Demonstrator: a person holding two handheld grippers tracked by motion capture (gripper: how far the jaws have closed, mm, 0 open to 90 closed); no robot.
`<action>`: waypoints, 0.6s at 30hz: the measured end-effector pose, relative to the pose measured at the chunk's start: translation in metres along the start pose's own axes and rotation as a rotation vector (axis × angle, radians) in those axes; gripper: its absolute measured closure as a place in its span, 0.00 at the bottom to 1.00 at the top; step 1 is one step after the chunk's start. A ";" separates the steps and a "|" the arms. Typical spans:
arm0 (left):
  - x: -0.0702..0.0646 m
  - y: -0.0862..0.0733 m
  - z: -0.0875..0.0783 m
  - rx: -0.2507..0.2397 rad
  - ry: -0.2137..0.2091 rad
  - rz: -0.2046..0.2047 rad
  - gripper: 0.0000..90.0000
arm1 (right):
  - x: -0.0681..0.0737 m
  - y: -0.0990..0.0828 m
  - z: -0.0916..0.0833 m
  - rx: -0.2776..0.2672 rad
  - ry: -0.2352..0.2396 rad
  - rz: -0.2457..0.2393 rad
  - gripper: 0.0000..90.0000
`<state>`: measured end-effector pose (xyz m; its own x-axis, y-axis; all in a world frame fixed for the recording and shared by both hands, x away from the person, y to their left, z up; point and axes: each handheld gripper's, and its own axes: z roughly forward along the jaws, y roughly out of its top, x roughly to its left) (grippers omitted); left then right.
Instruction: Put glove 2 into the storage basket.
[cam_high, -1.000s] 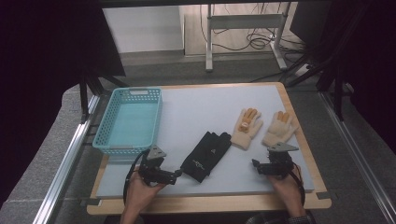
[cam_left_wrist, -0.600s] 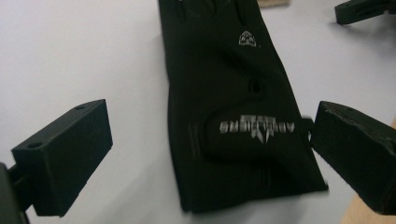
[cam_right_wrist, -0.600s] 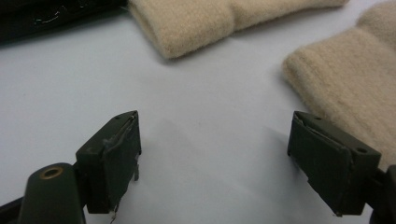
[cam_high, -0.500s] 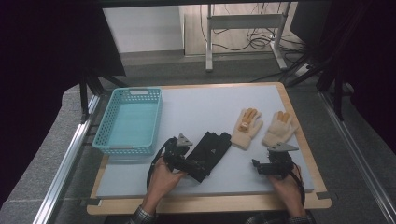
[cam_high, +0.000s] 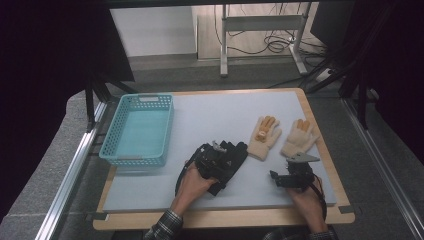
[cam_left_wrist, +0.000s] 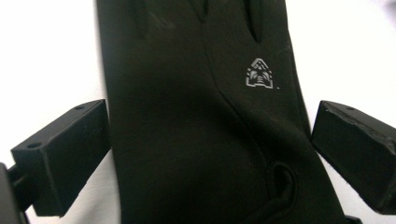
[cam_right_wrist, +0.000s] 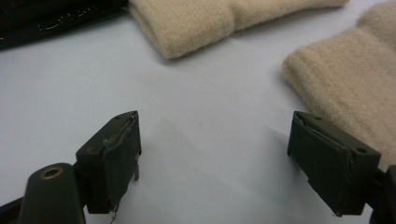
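A pair of black gloves (cam_high: 234, 152) lies on the pale mat at the middle of the table. My left gripper (cam_high: 216, 159) is over it. In the left gripper view its jaws stand wide on either side of the black glove (cam_left_wrist: 187, 93) with a small grey logo, and the pads are clear of the fabric. Two beige knit gloves (cam_high: 264, 136) (cam_high: 299, 140) lie to the right. My right gripper (cam_high: 278, 179) rests low on the mat in front of them, open with nothing between its fingers; the beige cuffs (cam_right_wrist: 196, 23) (cam_right_wrist: 345, 79) lie just beyond its jaws.
A turquoise plastic basket (cam_high: 132, 159) stands at the left of the mat, with nothing in it. The mat (cam_high: 225, 107) lies on a wooden board. Dark frame legs and cables are on the floor beyond the far edge.
My left hand has moved right and forward, from in front of the basket onto the black gloves. The right hand has stayed in place.
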<state>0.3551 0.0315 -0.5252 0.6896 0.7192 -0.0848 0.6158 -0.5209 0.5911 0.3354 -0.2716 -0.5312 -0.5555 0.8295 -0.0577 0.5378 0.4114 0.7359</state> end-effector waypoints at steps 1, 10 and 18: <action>-0.004 -0.001 0.002 0.017 0.028 0.020 0.00 | 0.000 0.000 0.000 0.001 0.000 0.002 0.19; -0.001 -0.002 0.003 0.031 0.052 0.013 0.06 | 0.000 0.000 0.000 0.000 0.000 0.000 0.19; 0.009 -0.006 -0.010 -0.004 0.098 0.009 0.61 | 0.000 0.000 0.000 0.001 -0.001 0.000 0.19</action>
<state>0.3540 0.0459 -0.5216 0.6547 0.7559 -0.0007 0.6078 -0.5259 0.5949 0.3352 -0.2715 -0.5313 -0.5550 0.8298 -0.0585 0.5381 0.4118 0.7354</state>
